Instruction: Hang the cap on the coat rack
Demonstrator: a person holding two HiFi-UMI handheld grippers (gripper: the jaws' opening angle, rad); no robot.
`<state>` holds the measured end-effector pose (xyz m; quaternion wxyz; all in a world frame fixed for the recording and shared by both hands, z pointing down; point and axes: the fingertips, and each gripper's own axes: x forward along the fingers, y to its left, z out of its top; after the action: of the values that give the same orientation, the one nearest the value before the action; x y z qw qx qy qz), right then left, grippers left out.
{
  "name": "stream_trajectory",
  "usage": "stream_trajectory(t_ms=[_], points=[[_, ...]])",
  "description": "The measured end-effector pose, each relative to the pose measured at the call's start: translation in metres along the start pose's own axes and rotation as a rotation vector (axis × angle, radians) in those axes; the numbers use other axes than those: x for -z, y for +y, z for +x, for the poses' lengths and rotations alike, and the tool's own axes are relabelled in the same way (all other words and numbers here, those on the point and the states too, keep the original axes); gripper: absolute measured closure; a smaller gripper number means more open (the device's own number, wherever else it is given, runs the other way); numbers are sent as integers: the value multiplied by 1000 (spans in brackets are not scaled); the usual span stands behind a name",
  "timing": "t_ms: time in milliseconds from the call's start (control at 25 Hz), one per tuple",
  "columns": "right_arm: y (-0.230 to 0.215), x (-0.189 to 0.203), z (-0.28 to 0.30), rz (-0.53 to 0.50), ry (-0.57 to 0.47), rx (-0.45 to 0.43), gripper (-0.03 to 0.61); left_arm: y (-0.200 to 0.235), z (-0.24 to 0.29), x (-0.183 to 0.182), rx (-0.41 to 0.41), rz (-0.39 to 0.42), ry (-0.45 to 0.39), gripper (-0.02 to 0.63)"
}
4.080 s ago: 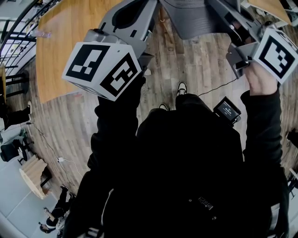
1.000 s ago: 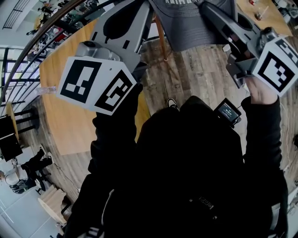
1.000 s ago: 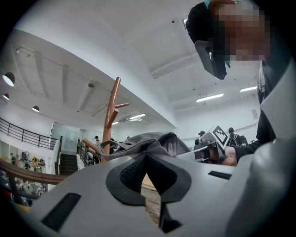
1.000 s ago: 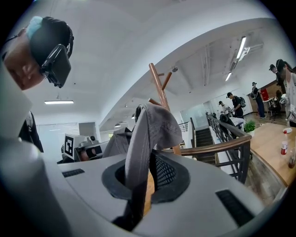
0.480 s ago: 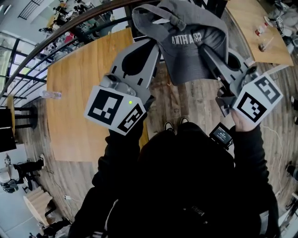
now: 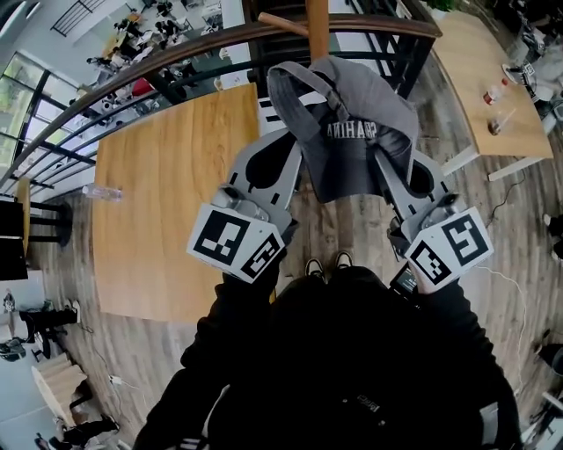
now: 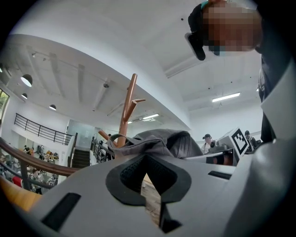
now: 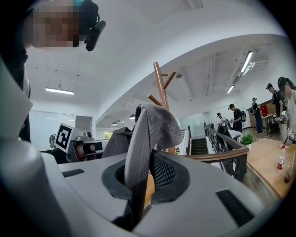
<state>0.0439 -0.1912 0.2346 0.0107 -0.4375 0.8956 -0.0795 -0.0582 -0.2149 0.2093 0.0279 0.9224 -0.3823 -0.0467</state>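
A grey cap (image 6: 352, 132) hangs between my two grippers, raised in front of me. My left gripper (image 6: 295, 163) is shut on its rear edge near the strap, and my right gripper (image 6: 383, 167) is shut on the opposite side. In the left gripper view the cap (image 7: 157, 141) bunches over the left gripper (image 7: 147, 155). The wooden coat rack (image 7: 127, 109) stands just behind it, pegs angled upward. In the right gripper view the cap (image 8: 150, 127) stands up out of the right gripper (image 8: 141, 162), with the coat rack (image 8: 162, 85) behind. The coat rack pole (image 6: 317, 26) shows just beyond the cap.
A curved dark railing (image 6: 202, 48) runs behind the rack. A large wooden table (image 6: 167, 193) lies left, and another table (image 6: 488, 83) with bottles stands right. People (image 8: 238, 120) stand far off near a staircase (image 8: 199, 146). My feet are on plank flooring (image 6: 325, 233).
Both grippers have carried the cap up and away from me toward the coat rack. The rack's pole and the railing have come into the head view. Both grips are unchanged.
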Motion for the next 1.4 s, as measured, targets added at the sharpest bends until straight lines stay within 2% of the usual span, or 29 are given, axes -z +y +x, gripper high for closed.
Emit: stream_trajectory(t_ms=[320,560,1040,1400], points=[[14,-1,11,35,-35,-68,537,8,-13,-15,-43,26,-21,615],[24,-32,14,27,-62,-109,537,6,-19,-49,-30,100,-26,615],[22,-81,-5,-3,-160,-80,537,-13,-3,-104,3,179,-132,615],[12,-90,-11,1,-183,-41,537,-20,16,-114,43,190,-153,615]])
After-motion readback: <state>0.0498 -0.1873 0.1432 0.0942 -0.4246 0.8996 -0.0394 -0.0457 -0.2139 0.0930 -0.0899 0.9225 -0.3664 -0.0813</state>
